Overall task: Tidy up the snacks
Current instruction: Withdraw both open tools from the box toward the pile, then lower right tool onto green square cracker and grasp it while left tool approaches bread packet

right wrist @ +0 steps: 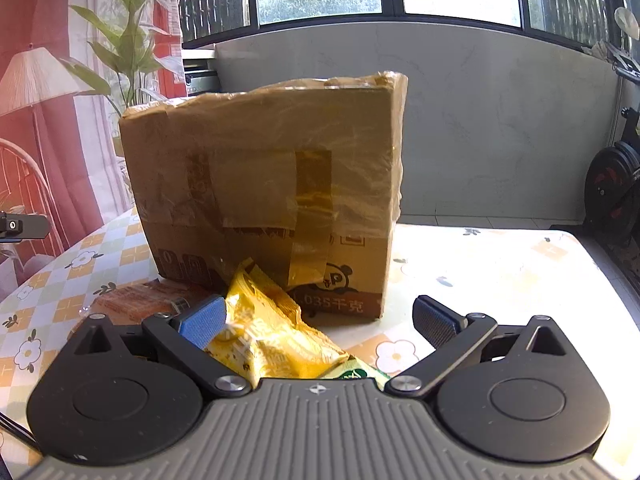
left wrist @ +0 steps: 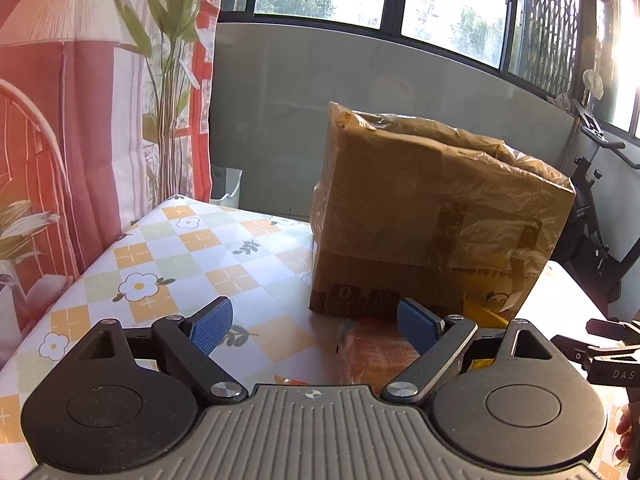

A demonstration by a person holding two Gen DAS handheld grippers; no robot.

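My right gripper (right wrist: 318, 320): jaws spread wide, blue pads clear of everything. Yellow snack packet (right wrist: 268, 332): crumpled, lying between my fingers, nearer the left pad, its far tip against the box. Cardboard box (right wrist: 264, 184): upright, taped, wrapped in film, just beyond the packet. Orange snack packet (right wrist: 136, 300): flat, near left, beside the box. Table (right wrist: 500, 264): flowered checked cloth, sunlit at right.
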